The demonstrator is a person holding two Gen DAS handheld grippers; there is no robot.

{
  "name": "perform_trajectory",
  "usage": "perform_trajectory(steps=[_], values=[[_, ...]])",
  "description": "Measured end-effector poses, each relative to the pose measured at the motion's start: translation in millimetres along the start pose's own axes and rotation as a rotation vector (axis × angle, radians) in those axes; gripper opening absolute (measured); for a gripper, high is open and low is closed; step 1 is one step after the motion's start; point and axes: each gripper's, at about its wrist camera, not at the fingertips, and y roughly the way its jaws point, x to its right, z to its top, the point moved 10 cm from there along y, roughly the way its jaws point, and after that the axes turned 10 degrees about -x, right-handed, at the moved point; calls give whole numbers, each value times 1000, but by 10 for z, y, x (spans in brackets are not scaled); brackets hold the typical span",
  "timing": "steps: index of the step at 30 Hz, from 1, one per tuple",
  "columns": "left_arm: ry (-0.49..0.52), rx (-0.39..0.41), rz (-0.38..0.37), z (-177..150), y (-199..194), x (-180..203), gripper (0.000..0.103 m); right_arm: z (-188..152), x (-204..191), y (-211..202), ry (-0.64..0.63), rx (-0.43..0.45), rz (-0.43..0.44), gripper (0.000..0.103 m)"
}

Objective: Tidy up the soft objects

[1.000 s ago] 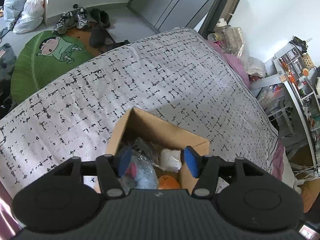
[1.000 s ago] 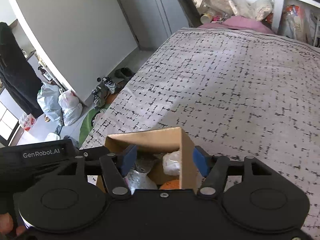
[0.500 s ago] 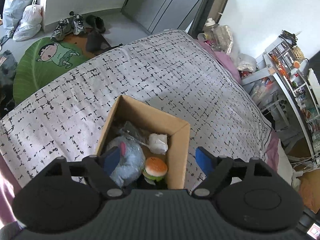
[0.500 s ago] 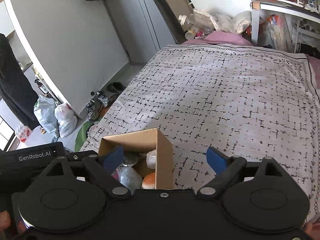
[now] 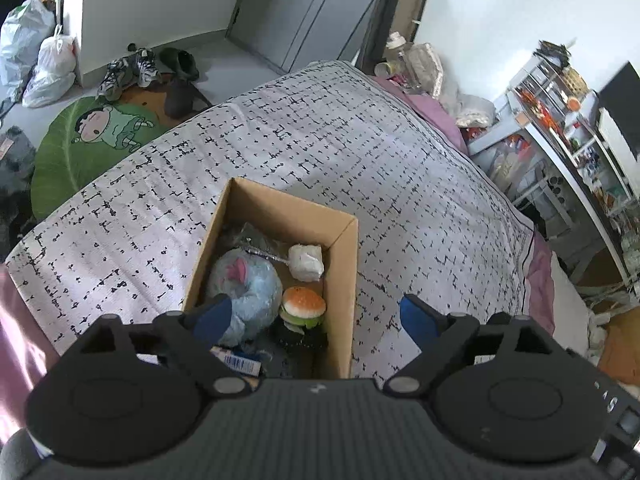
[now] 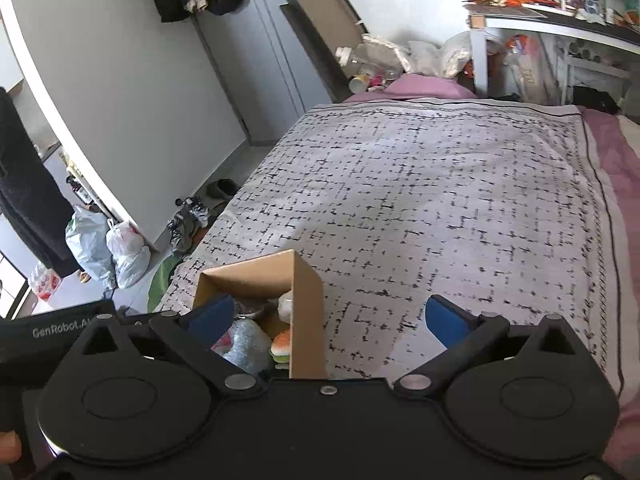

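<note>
An open cardboard box (image 5: 344,276) stands on the patterned bed cover. Inside lie a blue plush toy with a pink ear (image 5: 244,284), a burger-shaped soft toy (image 5: 303,304), a white soft lump (image 5: 306,262) and a clear plastic bag (image 5: 256,240). My left gripper (image 5: 314,316) is open and empty above the box's near end. In the right wrist view the box (image 6: 308,300) sits low and left, with the burger toy (image 6: 280,346) showing inside. My right gripper (image 6: 326,318) is open and empty above the box's right wall.
The bed cover (image 6: 420,200) stretches ahead and right of the box. Left of the bed are a green cartoon floor mat (image 5: 96,136), shoes (image 5: 128,72) and plastic bags (image 5: 44,64). Cluttered shelves (image 5: 568,120) stand to the right.
Both grippers have opened wide and risen away from the box. The box and the soft toys in it now show more fully and look smaller.
</note>
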Motion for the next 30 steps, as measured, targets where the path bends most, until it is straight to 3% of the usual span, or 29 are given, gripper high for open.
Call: perform_trajectory(steps=[15,30], values=[[109,12,14,-337,-196,141,102,-245,238,-367,25,40,-68,103],[197,55,35,-619,-476,93,102,-480,213,-812,19,112,-50,103]])
